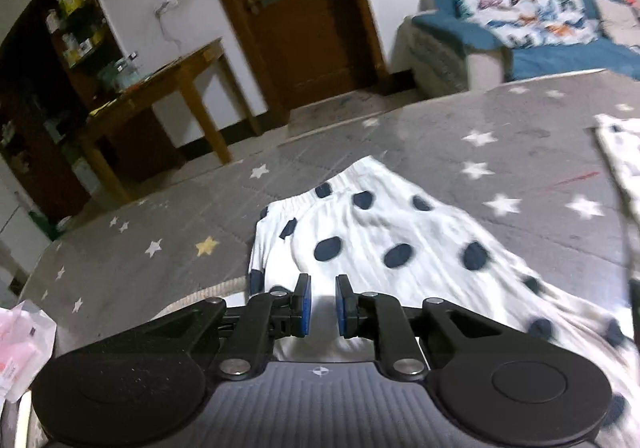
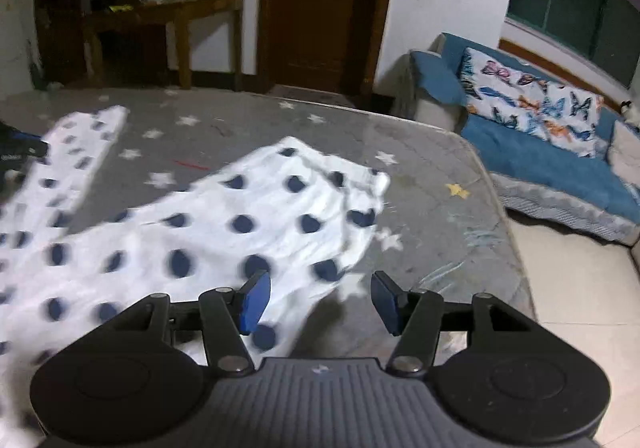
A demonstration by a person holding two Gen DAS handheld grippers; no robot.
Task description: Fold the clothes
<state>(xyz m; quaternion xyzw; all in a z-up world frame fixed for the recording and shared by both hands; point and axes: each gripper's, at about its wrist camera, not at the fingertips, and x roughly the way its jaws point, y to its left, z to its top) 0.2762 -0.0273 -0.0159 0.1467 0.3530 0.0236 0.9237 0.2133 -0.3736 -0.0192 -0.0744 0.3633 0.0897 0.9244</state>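
Left gripper (image 1: pixel 322 306) pinching polka-dot garment (image 1: pixel 372 236); right gripper (image 2: pixel 320 302) wide, empty; no legible writing.

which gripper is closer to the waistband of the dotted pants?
Left, by my read. The left gripper sits over the pants just short of the waistband. The right gripper, open, hangs at a leg's edge.

polka-dot garments (image 2: pixel 224 224): 1 | grippers: 2 (left gripper (image 1: pixel 322 306), right gripper (image 2: pixel 320 302)) | wooden tables (image 1: pixel 160 87): 1 | sofas (image 2: pixel 560 159): 1
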